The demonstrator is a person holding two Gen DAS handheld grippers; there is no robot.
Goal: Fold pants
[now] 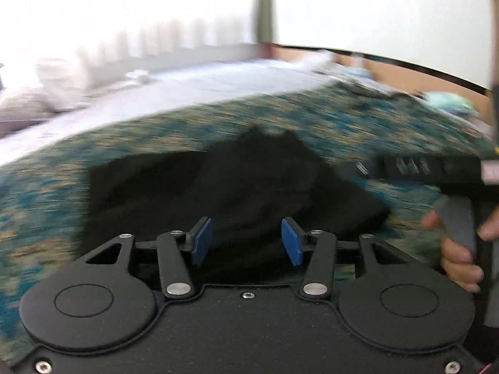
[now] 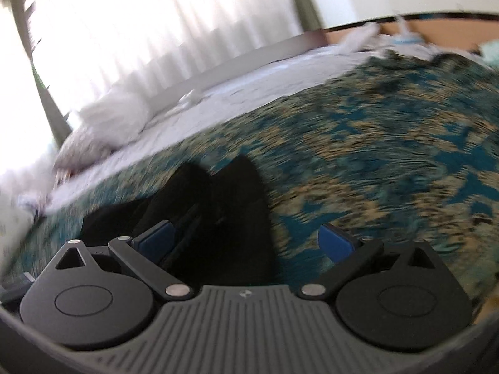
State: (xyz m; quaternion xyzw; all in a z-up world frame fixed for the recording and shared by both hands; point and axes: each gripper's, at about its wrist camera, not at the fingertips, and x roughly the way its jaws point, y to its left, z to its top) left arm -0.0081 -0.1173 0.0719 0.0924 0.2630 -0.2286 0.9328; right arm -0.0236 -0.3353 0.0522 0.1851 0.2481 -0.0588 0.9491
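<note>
Black pants (image 1: 230, 184) bunched on patterned bedspread (image 1: 312, 115); left tongs (image 1: 247, 241) and right tongs (image 2: 246, 243) both parted, gripping nothing.

Left gripper (image 1: 247, 239): matte black body, two round discs with an inscribed circle each, flat link arms pinned by silver rivets, small silver screws at the centre and lower corners. Blue pads (image 1: 202, 240) on black finger mounts.

Right gripper (image 2: 244, 243): same black discs, links and silver rivets, blue pads (image 2: 335, 243), but a grey ribbed centre plate carrying a small pale emblem. Its grey handle is visible in the left wrist view, gripped by a bare hand (image 1: 458, 255).
</note>
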